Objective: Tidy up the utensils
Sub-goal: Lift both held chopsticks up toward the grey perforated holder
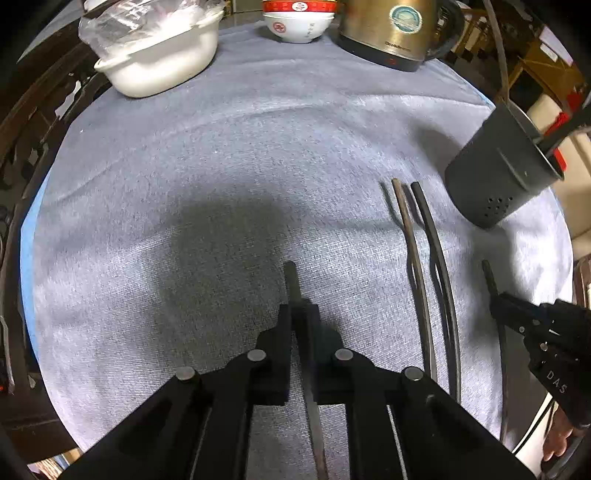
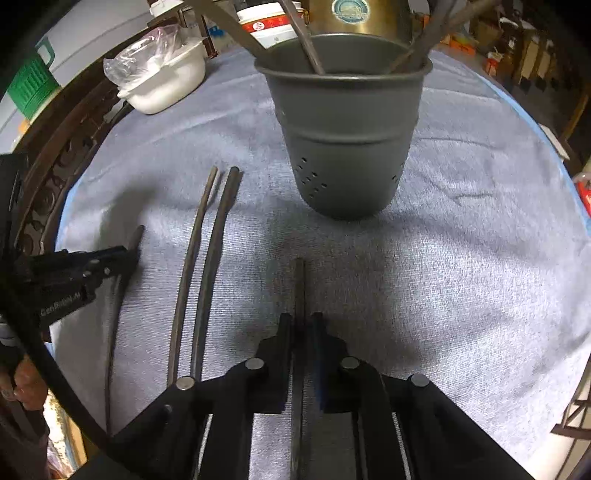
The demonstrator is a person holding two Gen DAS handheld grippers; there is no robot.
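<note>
My left gripper (image 1: pixel 299 312) is shut on a dark chopstick (image 1: pixel 291 280) whose tip sticks out ahead over the cloth. My right gripper (image 2: pixel 301 321) is shut on another chopstick (image 2: pixel 298 280), pointing toward the grey perforated utensil holder (image 2: pixel 347 140), which stands upright with several chopsticks in it. Between the two grippers a pair of loose chopsticks (image 2: pixel 207 251) lies side by side on the cloth. In the left wrist view the same pair (image 1: pixel 428 266) lies to the right, with the holder (image 1: pixel 502 173) beyond and the right gripper (image 1: pixel 496 302) at the edge.
A grey-blue cloth (image 1: pixel 229 155) covers the round table. At the back stand a white bowl with a plastic bag (image 1: pixel 159 55), stacked red-and-white bowls (image 1: pixel 299 22) and a brass-coloured kettle (image 1: pixel 391 33). Dark carved furniture runs along the left edge. A hand (image 2: pixel 26 376) shows at lower left.
</note>
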